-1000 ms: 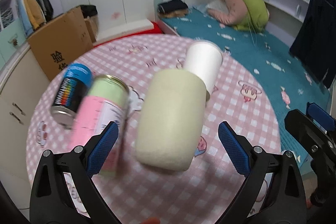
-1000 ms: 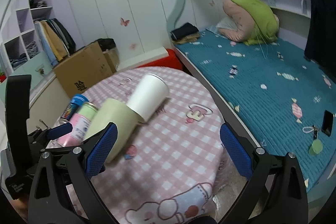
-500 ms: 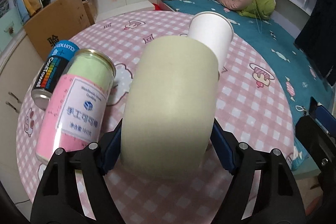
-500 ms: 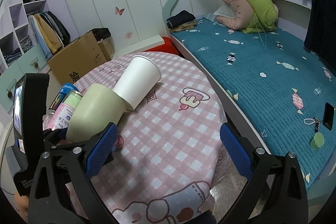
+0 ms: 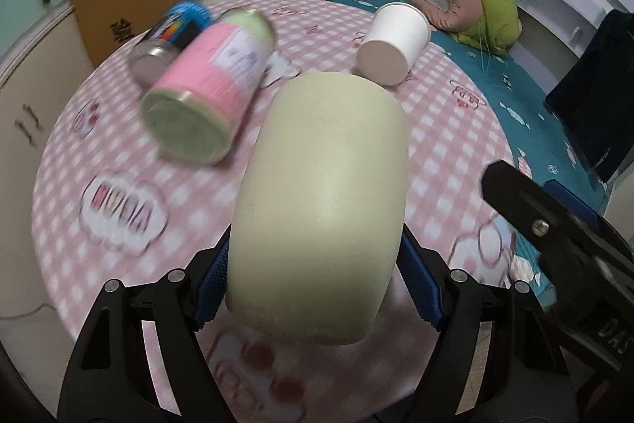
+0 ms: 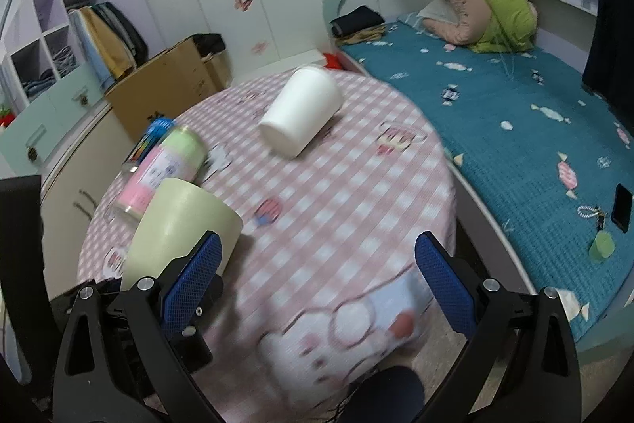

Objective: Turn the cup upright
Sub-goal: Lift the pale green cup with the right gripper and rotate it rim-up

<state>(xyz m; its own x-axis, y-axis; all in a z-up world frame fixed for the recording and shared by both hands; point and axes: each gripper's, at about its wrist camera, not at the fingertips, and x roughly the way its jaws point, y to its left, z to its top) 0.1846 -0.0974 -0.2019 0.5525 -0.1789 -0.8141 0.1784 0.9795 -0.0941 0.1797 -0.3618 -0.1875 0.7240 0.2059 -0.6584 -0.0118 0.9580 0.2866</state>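
Note:
My left gripper (image 5: 315, 282) is shut on a pale yellow-green cup (image 5: 323, 201) and holds it above the pink checked table (image 5: 119, 153), tilted with its closed base pointing away from me. In the right wrist view the same cup (image 6: 178, 224) is at the lower left, lifted off the table. My right gripper (image 6: 317, 276) is open and empty above the table's near edge. A white paper cup (image 6: 301, 110) lies on its side further back; it also shows in the left wrist view (image 5: 394, 42).
A pink-and-green can (image 5: 210, 82) and a blue can (image 5: 170, 38) lie on their sides at the table's left. A cardboard box (image 6: 170, 86) stands behind the table. A bed with a teal cover (image 6: 515, 129) runs along the right.
My left gripper has lifted the yellow-green cup off the table and pulled it back toward me, away from the white cup. The right gripper has stayed open.

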